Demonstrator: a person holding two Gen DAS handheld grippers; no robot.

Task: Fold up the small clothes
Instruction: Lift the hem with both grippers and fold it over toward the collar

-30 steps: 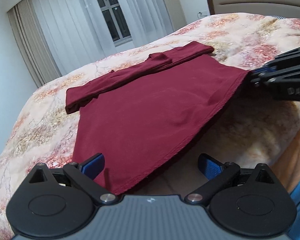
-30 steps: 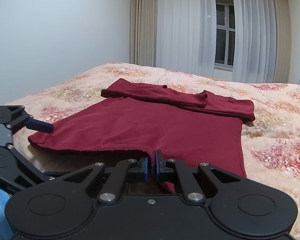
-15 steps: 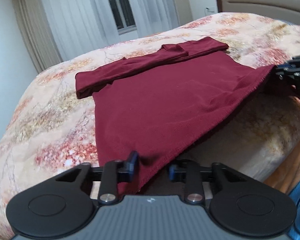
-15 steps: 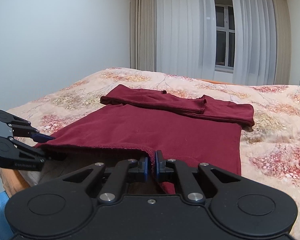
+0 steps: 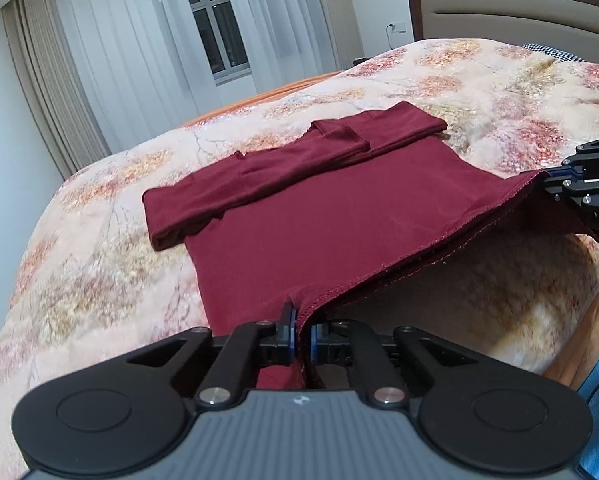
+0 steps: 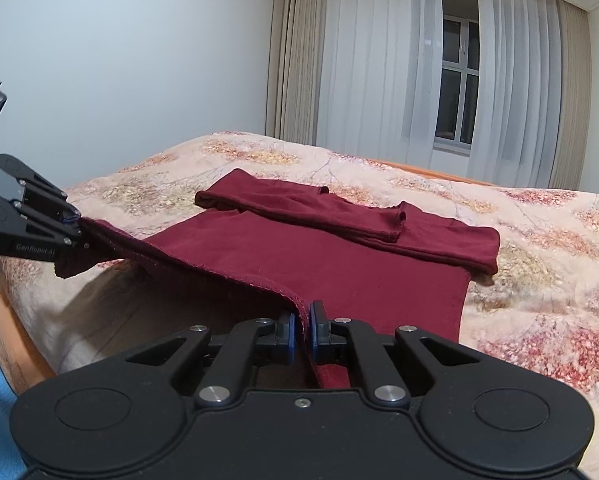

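I see my left tool (image 5: 301, 336) has just closed, pinching the maroon shirt's (image 5: 323, 216) near hem; my right tool (image 6: 302, 330) pinches the hem's other corner, above the bed (image 6: 539, 280).

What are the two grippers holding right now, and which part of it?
Both hold the maroon garment by its near hem: left gripper and right gripper each pinch one bottom corner.

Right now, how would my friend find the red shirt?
Look at the big flowery bed. A dark red shirt lies spread on it, sleeves folded across the top. It's the only plain thing there, with both near corners pinched and lifted.
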